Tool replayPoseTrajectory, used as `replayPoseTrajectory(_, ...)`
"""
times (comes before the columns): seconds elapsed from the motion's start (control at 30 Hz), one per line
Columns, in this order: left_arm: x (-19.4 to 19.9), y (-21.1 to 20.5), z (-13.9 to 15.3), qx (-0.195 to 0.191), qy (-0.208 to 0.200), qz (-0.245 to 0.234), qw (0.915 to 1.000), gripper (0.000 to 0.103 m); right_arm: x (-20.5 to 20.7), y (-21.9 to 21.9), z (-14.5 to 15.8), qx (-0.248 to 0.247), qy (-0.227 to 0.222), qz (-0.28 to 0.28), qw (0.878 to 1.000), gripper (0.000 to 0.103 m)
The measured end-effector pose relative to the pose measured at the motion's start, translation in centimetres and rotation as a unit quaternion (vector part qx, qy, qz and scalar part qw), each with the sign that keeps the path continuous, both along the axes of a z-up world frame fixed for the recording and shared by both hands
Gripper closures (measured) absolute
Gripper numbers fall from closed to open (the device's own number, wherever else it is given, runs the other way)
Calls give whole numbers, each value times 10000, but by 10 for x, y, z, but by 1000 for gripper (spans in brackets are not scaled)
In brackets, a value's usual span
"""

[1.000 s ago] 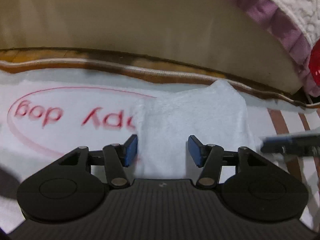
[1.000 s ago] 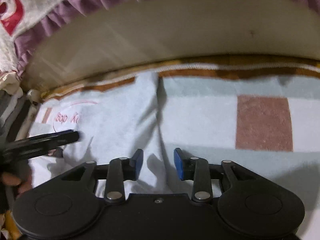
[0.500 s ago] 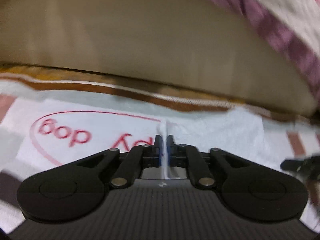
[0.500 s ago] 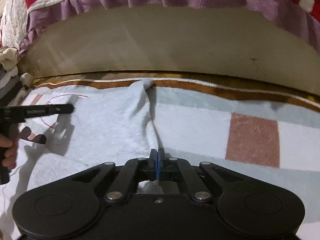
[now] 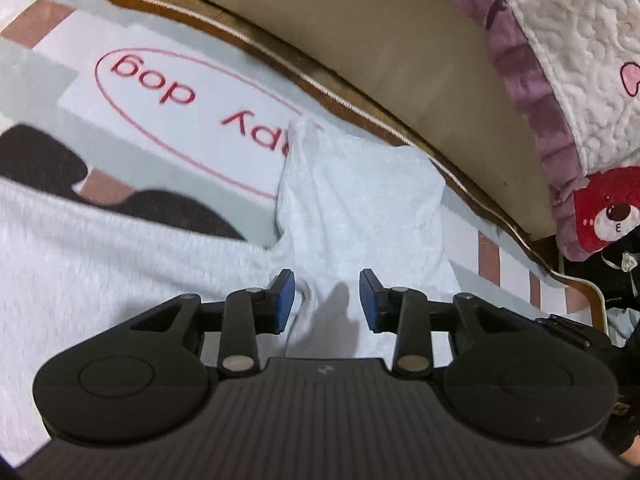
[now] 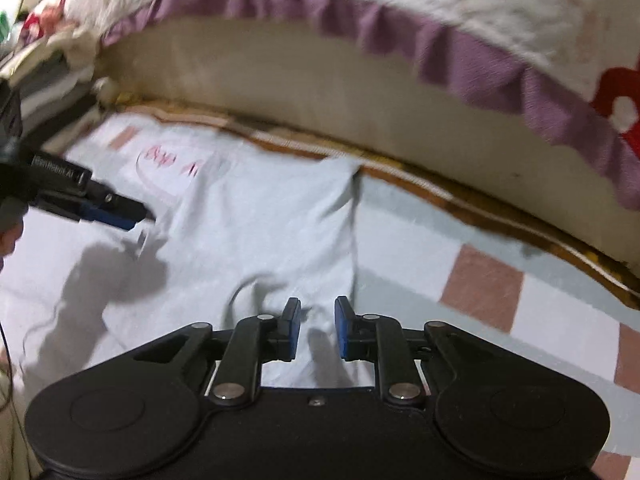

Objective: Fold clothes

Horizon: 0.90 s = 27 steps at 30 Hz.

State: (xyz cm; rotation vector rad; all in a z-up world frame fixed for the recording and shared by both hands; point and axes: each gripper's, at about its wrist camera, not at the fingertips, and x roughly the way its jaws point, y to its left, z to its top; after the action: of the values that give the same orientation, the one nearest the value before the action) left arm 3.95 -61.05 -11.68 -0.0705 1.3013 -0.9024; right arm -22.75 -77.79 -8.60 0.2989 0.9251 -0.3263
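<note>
On the checked pale-blue and pink blanket [image 5: 52, 80] lies the white fleecy garment [image 5: 360, 208], its folded part bunched ahead of your left gripper [image 5: 326, 300]. Both your tongs stand parted and empty, your right gripper [image 6: 316, 328] over the garment's flat fold

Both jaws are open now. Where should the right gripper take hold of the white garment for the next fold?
Grip the white garment at its near hem, just ahead of the right gripper, coming in low from the near side. The cloth puckers there into a raised ridge, easier to pinch than the flat parts lying on the blanket.
</note>
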Motion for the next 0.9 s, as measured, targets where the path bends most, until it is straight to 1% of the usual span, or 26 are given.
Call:
replayPoseTrajectory(0.03,-6,1,4,133,-65,108,9998,69,4,5,-2,-60,142,57,9999,72)
replayPoseTrajectory(0.07,-11,-1,4,242,-88,25,9997,69,8,11,-4,-138,281,108,9995,69)
replayPoseTrajectory(0.1,-17,-3,2,327,-81,-142,9993,68,11,15,-7,-249,403,97,9988,63)
replayPoseTrajectory(0.13,-21,-4,2,389,-40,-260,9989,68,15,19,-9,-380,513,50,9979,62)
replayPoseTrajectory(0.17,-23,-5,-2,423,78,-328,9985,67,17,20,-11,-468,559,14,9973,62)
replayPoseTrajectory(0.23,-25,-6,-13,455,362,-392,9975,64,21,23,-13,-564,524,-8,9970,59)
replayPoseTrajectory(0.3,-26,-3,-19,359,361,-389,9979,62,25,26,-17,-602,517,59,9968,58)
replayPoseTrajectory(0.4,-33,-9,-18,147,120,-890,9958,44,32,31,-28,-899,668,315,9932,58)
replayPoseTrajectory(0.47,-36,-14,-16,4,43,-1145,9934,43,33,31,-35,-1071,604,369,9917,58)
replayPoseTrajectory(0.5,-38,-16,-15,-68,16,-1259,9920,55,34,30,-38,-1142,554,376,9912,58)
replayPoseTrajectory(0.53,-39,-18,-16,-224,161,-1377,9901,91,32,26,-40,-1088,486,308,9924,58)
replayPoseTrajectory(0.57,-38,-19,-18,-429,413,-1424,9880,98,30,20,-40,-958,407,196,9944,59)
replayPoseTrajectory(0.6,-36,-20,-18,-620,580,-1378,9868,97,28,15,-41,-829,328,84,9960,60)
replayPoseTrajectory(0.67,-28,-20,-16,-1018,694,-1221,9848,98,23,4,-42,-569,170,-140,9981,68)
replayPoseTrajectory(0.7,-20,-20,-15,-1236,772,-1087,9833,98,21,-2,-42,-438,91,-252,9987,78)
replayPoseTrajectory(0.73,-10,-20,-14,-1462,870,-916,9811,98,18,-7,-43,-308,11,-364,9989,86)
replayPoseTrajectory(0.77,0,-19,-14,-1687,968,-745,9781,98,16,-13,-43,-177,-68,-476,9987,90)
replayPoseTrajectory(0.83,20,-21,-18,-2035,1095,-322,9724,98,11,-24,-44,85,-227,-699,9973,96)
replayPoseTrajectory(0.9,42,-23,-29,-2304,1391,235,9628,98,7,-35,-45,346,-385,-921,9944,96)
